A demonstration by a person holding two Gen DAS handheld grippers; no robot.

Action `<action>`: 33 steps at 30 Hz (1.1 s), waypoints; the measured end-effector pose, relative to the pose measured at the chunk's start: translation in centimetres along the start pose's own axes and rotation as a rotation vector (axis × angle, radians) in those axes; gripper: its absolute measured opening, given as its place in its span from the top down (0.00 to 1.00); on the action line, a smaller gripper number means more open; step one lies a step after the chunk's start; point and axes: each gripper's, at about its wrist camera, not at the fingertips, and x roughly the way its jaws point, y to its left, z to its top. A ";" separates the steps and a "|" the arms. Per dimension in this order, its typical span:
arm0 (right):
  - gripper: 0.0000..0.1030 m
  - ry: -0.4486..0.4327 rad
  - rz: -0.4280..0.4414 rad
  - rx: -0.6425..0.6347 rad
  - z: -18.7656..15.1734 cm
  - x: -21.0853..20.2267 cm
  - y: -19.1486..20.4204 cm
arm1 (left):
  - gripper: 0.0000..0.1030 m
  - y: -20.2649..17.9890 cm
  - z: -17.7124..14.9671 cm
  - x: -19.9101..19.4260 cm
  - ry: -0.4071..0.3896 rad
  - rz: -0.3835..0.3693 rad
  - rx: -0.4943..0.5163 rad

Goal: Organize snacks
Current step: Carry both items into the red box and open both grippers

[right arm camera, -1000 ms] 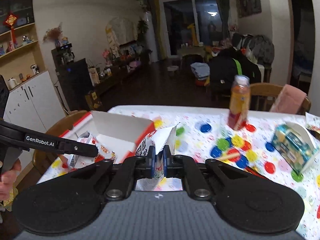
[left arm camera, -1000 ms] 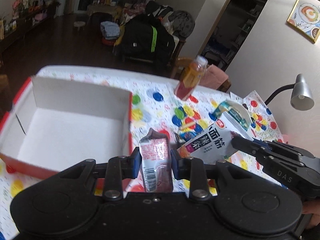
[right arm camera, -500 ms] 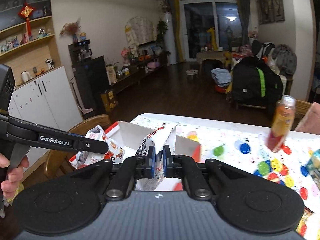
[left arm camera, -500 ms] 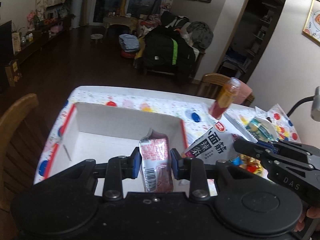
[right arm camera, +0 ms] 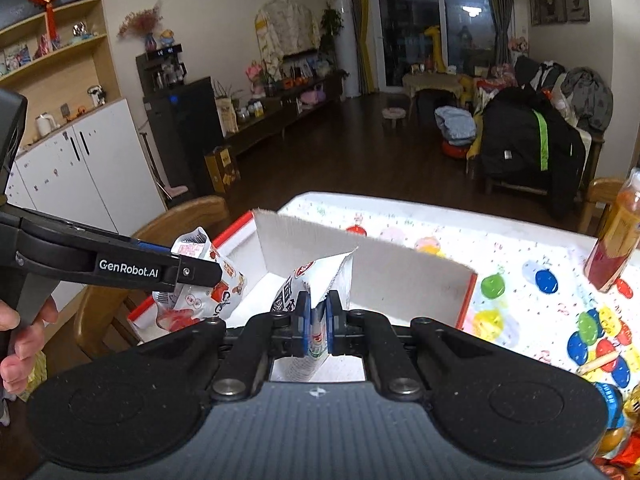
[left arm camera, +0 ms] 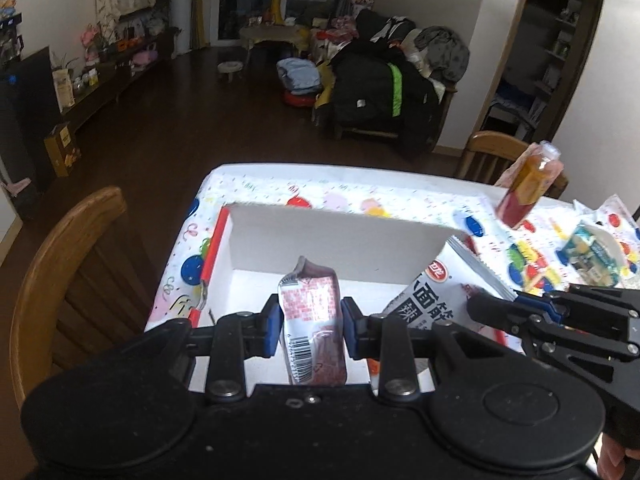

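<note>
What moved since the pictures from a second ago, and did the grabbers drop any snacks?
Both grippers carried their snacks left, from over the spotted tablecloth to above the white box. Nothing was dropped: the left gripper still clamps the pink packet, and the right gripper still pinches the white bag. The juice bottle stayed put.

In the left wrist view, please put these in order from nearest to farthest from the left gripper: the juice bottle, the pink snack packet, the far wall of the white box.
1. Pink snack packet: held between the fingers of the left gripper.
2. Far wall of the white box: straight ahead, behind the packet.
3. Juice bottle: farthest, at the right on the dotted tablecloth.
</note>
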 end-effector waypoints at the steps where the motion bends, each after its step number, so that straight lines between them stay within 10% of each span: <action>1: 0.93 0.010 -0.002 0.003 -0.2 0.4 0.1 | 0.73 0.3 -0.1 0.4 0.008 0.003 -0.002; 33: 0.92 0.182 -0.090 0.015 -3.4 3.0 -0.5 | 0.73 -0.4 -3.7 7.3 0.170 0.005 0.046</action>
